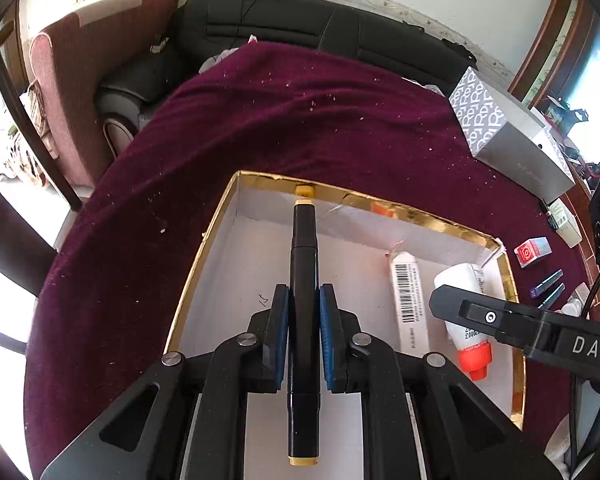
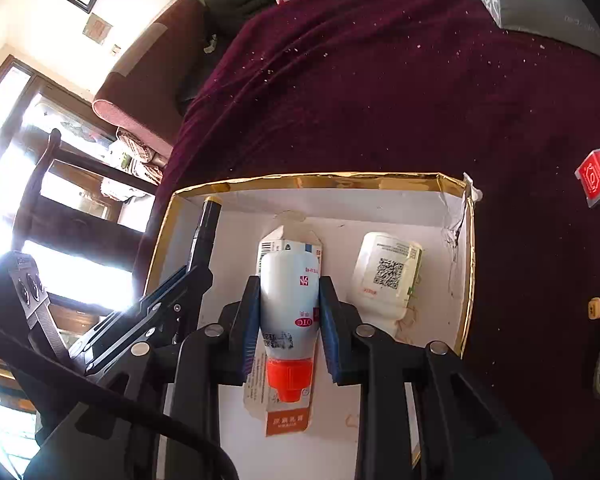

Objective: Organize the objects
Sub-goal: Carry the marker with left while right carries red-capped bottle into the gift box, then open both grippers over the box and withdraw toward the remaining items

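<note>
One black marker [image 1: 304, 320], gold-banded ends

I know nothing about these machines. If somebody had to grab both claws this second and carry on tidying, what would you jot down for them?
Left claw: shut on a black marker, held over the gold-rimmed box.
Right claw: shut on a white tube with an orange cap, over the same box.
Already in the box: a carton and a white packet.
Left outside on the maroon cloth: a small red box and two blue sticks.
Neither held item is released yet.
</note>
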Demonstrator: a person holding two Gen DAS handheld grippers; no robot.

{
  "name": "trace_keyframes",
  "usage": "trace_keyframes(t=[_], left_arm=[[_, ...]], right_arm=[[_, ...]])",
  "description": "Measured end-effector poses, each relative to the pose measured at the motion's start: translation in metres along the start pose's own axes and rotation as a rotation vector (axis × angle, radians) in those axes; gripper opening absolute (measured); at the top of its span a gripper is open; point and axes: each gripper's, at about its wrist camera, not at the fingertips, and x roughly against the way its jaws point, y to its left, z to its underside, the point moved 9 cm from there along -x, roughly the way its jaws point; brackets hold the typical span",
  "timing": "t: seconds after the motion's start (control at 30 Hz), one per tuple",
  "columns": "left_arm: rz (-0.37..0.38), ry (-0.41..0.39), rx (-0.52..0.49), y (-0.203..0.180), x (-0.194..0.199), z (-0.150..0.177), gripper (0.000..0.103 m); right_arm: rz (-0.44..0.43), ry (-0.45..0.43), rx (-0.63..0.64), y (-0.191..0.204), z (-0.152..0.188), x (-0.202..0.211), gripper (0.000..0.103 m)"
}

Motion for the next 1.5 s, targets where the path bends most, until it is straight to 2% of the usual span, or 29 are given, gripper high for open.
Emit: trace_keyframes(t=[0.3, 0.37, 0.43, 0.5, 0.57, 0.63, 0.73, 0.83, 1.0, 1.07, 1.13, 1.23, 1.37, 1.5], left_arm=[[0.013, -0.002, 0.036, 0.002, -0.004, 0.0, 0.012], [0.025, 0.003, 0.064, 0.005, -0.002, -0.001, 0.013], [0.042, 0.004, 0.091, 0.006, 0.003, 0.0, 0.015], [0.045, -0.003, 0.102, 0.007, 0.011, -0.001, 0.017], [0.05, -0.025, 0.104, 0.005, 0.025, -0.001, 0.022], [0.055, -0.047, 0.103, 0.003, 0.038, 0.0, 0.035], [0.085, -0.08, 0.106, -0.005, 0.061, 0.005, 0.041], [0.13, -0.079, 0.116, -0.018, 0.078, 0.015, 0.046], [0.226, -0.04, 0.112, -0.053, 0.104, 0.048, 0.047], [0.292, -0.029, 0.08, -0.08, 0.117, 0.07, 0.049], [0.324, -0.021, 0.046, -0.102, 0.123, 0.084, 0.053], [0.368, 0.014, -0.01, -0.139, 0.126, 0.114, 0.053], [0.405, 0.058, -0.075, -0.178, 0.121, 0.141, 0.053], [0.396, 0.093, -0.157, -0.211, 0.109, 0.16, 0.053]], right_arm=[[0.034, -0.021, 0.007, -0.006, -0.011, -0.001, 0.026], [0.041, -0.033, 0.009, -0.007, -0.012, 0.001, 0.03], [0.049, -0.05, 0.021, -0.007, -0.013, 0.004, 0.046], [0.079, -0.084, 0.049, -0.008, -0.015, 0.014, 0.054], [0.096, -0.108, 0.07, -0.008, -0.015, 0.025, 0.056], [0.097, -0.132, 0.085, -0.008, -0.012, 0.042, 0.061], [0.084, -0.163, 0.089, -0.013, -0.007, 0.068, 0.066], [0.092, -0.193, 0.109, -0.023, 0.002, 0.093, 0.07], [0.149, -0.263, 0.133, -0.063, 0.025, 0.144, 0.08], [0.181, -0.279, 0.116, -0.091, 0.036, 0.162, 0.08], [0.198, -0.278, 0.088, -0.114, 0.043, 0.172, 0.08], [0.197, -0.276, 0.003, -0.155, 0.053, 0.183, 0.08], [0.179, -0.292, -0.091, -0.194, 0.066, 0.197, 0.08], [0.178, -0.313, -0.133, -0.216, 0.075, 0.211, 0.08]])
